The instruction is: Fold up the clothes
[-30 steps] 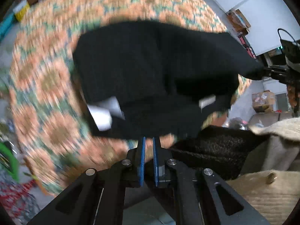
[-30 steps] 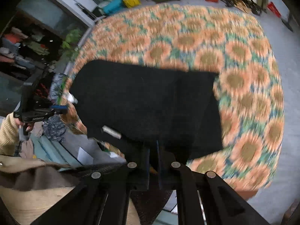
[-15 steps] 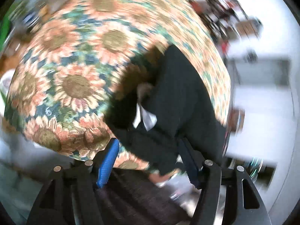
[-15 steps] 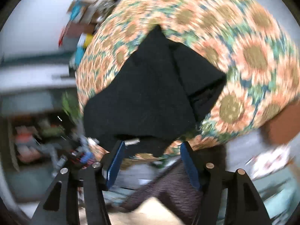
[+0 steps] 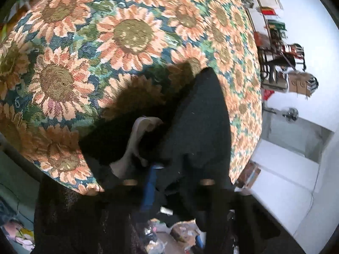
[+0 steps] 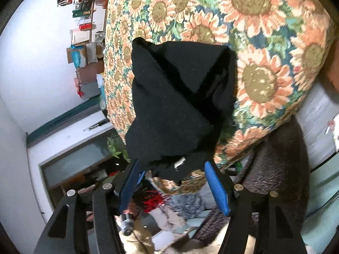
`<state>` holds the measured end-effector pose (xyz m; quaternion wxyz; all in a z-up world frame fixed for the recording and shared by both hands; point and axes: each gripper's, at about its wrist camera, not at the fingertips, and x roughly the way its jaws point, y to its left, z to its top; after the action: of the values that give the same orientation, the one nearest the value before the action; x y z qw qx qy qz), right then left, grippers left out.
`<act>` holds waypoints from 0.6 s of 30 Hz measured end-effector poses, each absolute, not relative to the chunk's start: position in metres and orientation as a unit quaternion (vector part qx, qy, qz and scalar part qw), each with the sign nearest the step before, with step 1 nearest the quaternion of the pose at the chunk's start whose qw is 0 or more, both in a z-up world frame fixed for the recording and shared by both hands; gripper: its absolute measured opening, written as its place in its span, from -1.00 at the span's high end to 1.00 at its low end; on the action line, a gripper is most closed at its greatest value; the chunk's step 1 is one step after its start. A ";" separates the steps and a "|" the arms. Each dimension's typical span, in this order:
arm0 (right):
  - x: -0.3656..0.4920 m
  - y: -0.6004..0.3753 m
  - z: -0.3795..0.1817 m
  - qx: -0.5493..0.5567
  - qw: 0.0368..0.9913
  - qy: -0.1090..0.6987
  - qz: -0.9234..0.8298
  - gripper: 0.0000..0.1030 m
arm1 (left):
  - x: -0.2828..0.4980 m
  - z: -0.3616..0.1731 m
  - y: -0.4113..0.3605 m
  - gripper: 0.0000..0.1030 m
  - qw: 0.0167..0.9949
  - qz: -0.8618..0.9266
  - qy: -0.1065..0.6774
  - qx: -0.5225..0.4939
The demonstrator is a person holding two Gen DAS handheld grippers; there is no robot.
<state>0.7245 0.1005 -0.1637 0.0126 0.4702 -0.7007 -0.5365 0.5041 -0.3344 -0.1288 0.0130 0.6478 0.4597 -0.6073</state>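
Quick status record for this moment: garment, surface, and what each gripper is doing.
garment: black garment, partly folded into layers, lying at the near edge of the surface; a pale label shows among its folds
surface: sunflower-print cloth covering the table
left gripper: jaws have just been closing, now pinched on the garment's near edge
right gripper: jaws have just been opening, blue pads apart, the garment's edge hanging between them, not gripped
fold status: not finished, edges uneven
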 end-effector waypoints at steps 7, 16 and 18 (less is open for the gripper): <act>0.700 0.091 -0.179 0.471 0.007 -0.708 -0.526 -0.33 | 0.519 -0.126 -0.345 0.89 0.009 -0.581 0.534 0.614; 0.682 0.116 -0.168 0.436 -0.036 -0.704 -0.560 0.72 | 0.510 -0.080 -0.357 0.90 -0.047 -0.608 0.559 0.562; 0.663 0.130 -0.141 0.425 -0.032 -0.674 -0.603 0.79 | 0.502 -0.071 -0.355 0.90 -0.060 -0.611 0.559 0.557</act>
<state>0.6633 0.1301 -0.1414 -0.0323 0.4249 -0.6743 -0.6031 0.5021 -0.3551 -0.0707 -0.0604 0.5571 0.5590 -0.6111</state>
